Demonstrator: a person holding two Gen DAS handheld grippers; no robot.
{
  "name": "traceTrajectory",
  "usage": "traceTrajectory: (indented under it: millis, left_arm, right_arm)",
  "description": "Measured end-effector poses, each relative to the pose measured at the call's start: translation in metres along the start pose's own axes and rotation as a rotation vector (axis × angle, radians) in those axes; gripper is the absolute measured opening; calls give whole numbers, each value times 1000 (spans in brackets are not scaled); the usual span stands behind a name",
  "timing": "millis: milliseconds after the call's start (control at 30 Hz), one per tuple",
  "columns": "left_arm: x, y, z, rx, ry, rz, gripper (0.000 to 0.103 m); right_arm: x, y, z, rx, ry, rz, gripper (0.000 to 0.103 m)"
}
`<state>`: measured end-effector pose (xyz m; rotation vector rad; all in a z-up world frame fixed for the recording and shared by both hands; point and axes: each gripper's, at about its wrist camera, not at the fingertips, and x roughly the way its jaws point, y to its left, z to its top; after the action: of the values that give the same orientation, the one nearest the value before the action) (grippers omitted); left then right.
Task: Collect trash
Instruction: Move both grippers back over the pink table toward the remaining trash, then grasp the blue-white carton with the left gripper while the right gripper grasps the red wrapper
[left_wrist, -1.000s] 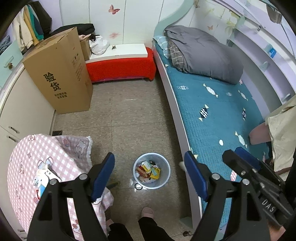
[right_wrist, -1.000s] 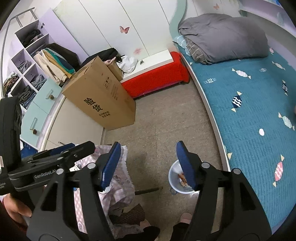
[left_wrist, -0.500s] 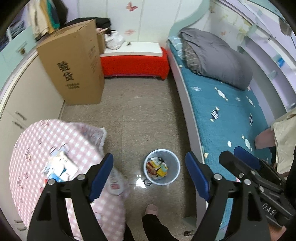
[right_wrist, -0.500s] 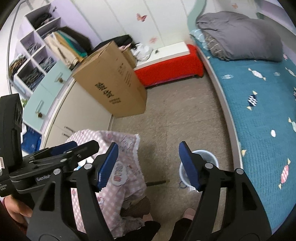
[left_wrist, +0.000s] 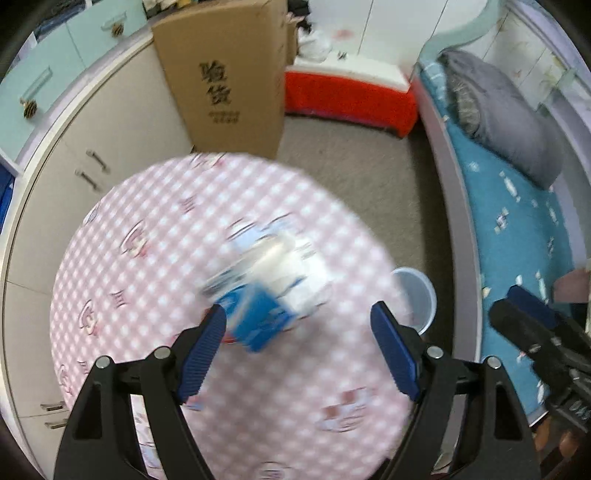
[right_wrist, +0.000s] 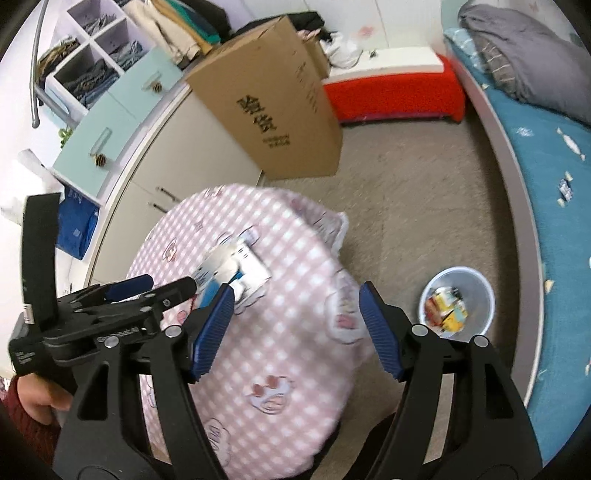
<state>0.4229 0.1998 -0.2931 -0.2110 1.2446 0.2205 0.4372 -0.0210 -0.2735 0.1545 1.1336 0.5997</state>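
Blurred blue-and-white wrappers (left_wrist: 269, 284) lie mid-frame on round pink-checked tablecloth (left_wrist: 155, 258); my left gripper (left_wrist: 297, 354) hovers above, fingers apart, empty. Right gripper (right_wrist: 295, 328) likewise spread. Risk: pinching cloth with wrappers, dragging it toward white plastic bin (right_wrist: 476, 291) lower right.

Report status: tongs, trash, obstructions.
Left tongs open, empty, above table. Right tongs open, empty. Blurred wrappers on the pink cloth; bin on floor beside table, partly filled. Nothing between tongs and wrappers.
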Motion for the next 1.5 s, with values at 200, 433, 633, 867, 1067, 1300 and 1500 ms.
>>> traceTrajectory:
  millis: [200,433,633,867,1067,1300,1500]
  left_arm:
    - [43,25,-3,101,73,-2,79]
    - [87,3,-1,302,117,52,79]
    - [106,-8,-3,405,140,57,65]
    - [85,23,11,278,70,-64,54]
    - [39,81,18,97,-55,-56,53]
    - [30,152,-3,-30,-43,11,53]
    - [37,184,-26,-78,-11,31,53]
  right_arm:
    - [37,15,-9,57,29,-8,69]
    - [60,5,-11,144,26,-35,69]
    - [72,-1,-14,200,30,-52,70]
    - [79,17,-8,165,38,-56,70]
    - [97,51,-6,90,76,-34,70]
    - [142,111,-21,-64,166,-2,70]
    - [175,140,-40,-170,228,-22,70]
